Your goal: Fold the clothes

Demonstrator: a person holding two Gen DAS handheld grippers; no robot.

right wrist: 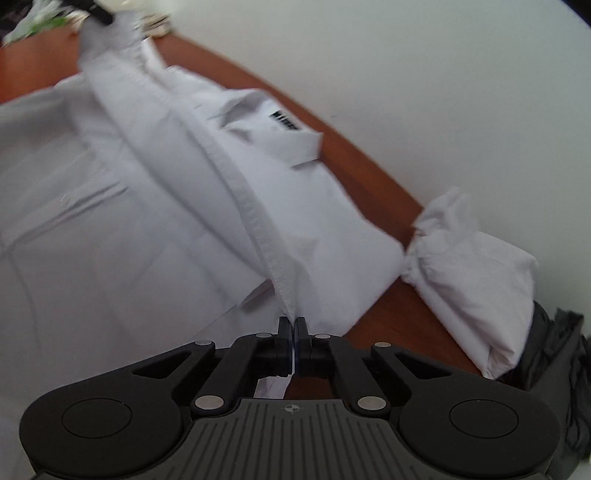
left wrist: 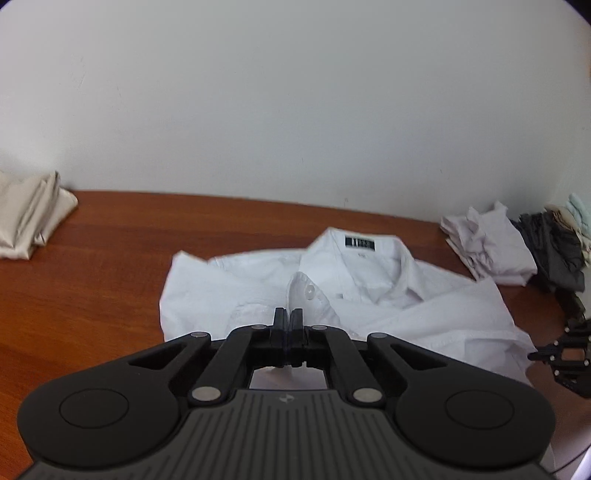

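Note:
A white collared shirt (left wrist: pixel 369 295) with a black neck label lies spread on the brown wooden table (left wrist: pixel 92 295). In the left wrist view my left gripper (left wrist: pixel 288 316) hangs over the shirt's front near the collar button. Its jaws are shut, and a bit of white cloth shows pinched beneath them. My right gripper (right wrist: pixel 293 325) is shut on a stitched edge of the shirt (right wrist: pixel 251 206). That edge runs taut up to the top left of the right wrist view, where the left gripper (right wrist: pixel 99 14) holds its other end. The right gripper (left wrist: pixel 561 354) also appears at the right rim of the left wrist view.
A folded beige cloth (left wrist: pixel 29 218) lies at the table's far left. At the far right are a crumpled white garment (left wrist: pixel 487 247), a dark grey one (left wrist: pixel 554 254) and a pale green piece (left wrist: pixel 576 210). A plain white wall (left wrist: pixel 295 110) runs behind the table.

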